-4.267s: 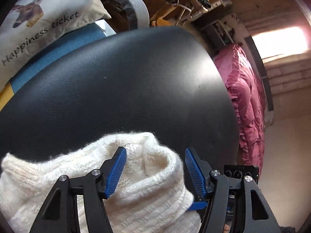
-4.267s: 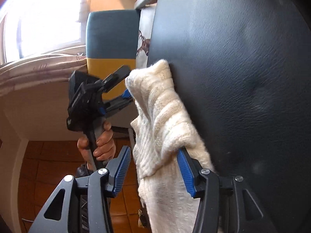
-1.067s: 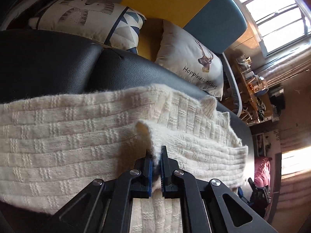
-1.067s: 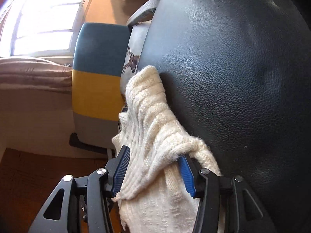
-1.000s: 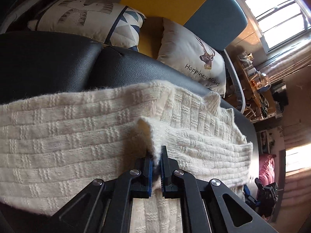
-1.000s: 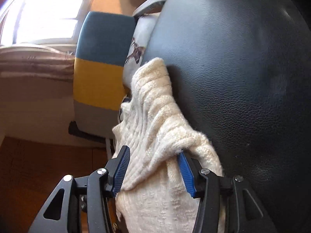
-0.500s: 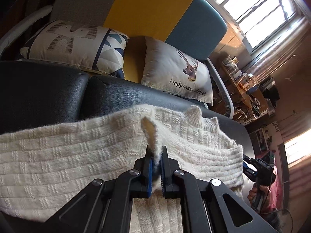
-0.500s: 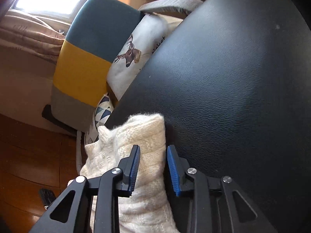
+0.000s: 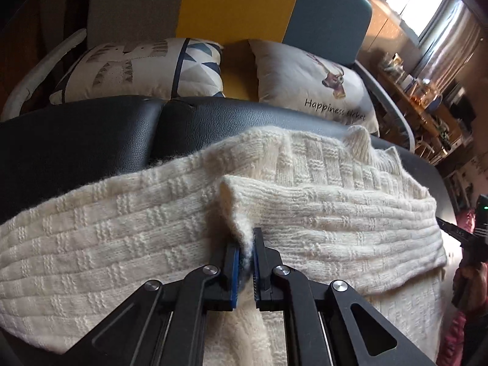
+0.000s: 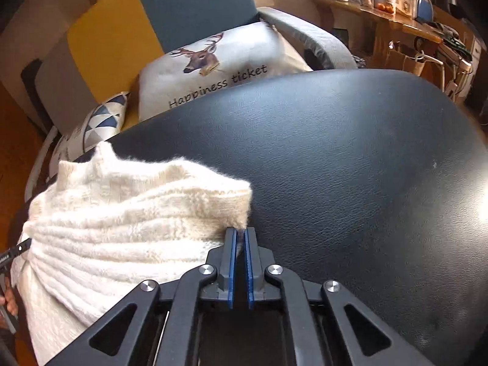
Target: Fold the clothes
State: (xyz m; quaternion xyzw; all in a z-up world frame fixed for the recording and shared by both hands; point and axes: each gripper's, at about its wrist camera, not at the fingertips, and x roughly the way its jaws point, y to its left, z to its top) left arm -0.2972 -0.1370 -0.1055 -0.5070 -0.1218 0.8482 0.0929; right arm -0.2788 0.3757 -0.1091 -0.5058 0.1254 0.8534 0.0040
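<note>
A cream knitted sweater [image 9: 320,213] lies spread across a black leather surface [image 9: 79,140], its near part hanging over the front edge. My left gripper [image 9: 245,238] is shut on a raised fold of the knit near the middle. In the right wrist view the same sweater [image 10: 128,231] fills the lower left, and my right gripper [image 10: 239,235] is shut on its corner at the right end. The right gripper [image 9: 466,238], held in a hand, shows at the far right of the left wrist view.
Behind the black surface [image 10: 350,167] stands a grey, yellow and teal sofa [image 9: 238,3] with a deer cushion [image 9: 314,79] and a triangle-patterned cushion [image 9: 143,67]. A cluttered wooden shelf [image 10: 381,9] runs along the back right. A pink cloth [image 9: 457,335] hangs low on the right.
My right gripper has gone from open around the bunched sweater to shut on its corner, and it has swung up over the black surface. The left gripper has stayed shut on the fold and lifted slightly.
</note>
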